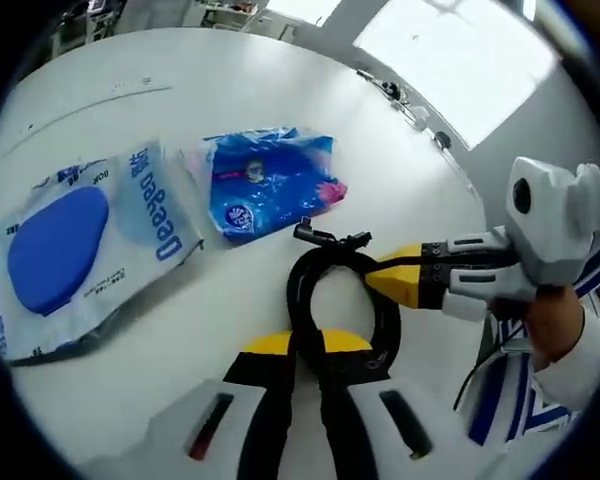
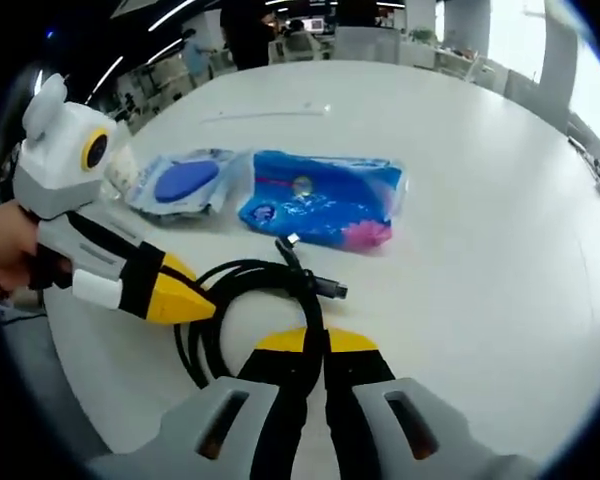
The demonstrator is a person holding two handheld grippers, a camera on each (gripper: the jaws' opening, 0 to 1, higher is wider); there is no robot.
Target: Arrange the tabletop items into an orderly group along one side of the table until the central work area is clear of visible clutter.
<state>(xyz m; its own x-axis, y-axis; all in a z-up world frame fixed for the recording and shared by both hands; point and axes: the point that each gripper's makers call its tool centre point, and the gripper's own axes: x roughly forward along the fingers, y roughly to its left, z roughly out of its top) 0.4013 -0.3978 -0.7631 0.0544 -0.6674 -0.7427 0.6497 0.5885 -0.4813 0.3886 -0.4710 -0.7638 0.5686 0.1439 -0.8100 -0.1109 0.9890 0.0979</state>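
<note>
a white surface (image 1: 280, 90). a black coiled cable (image 1: 330, 290). a bright blue crinkled packet (image 1: 265, 185) with a pink corner. a clear pouch (image 1: 90, 250) with blue lettering around a solid blue oval. both tongs, left (image 1: 307, 345) and right (image 2: 315, 342), are black, yellow-tipped, grey-bodied.

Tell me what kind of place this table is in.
Probably an open-plan office or lab. The right gripper view shows ceiling strip lights and desks with people beyond the white table; the left gripper view shows a large bright window.
</note>
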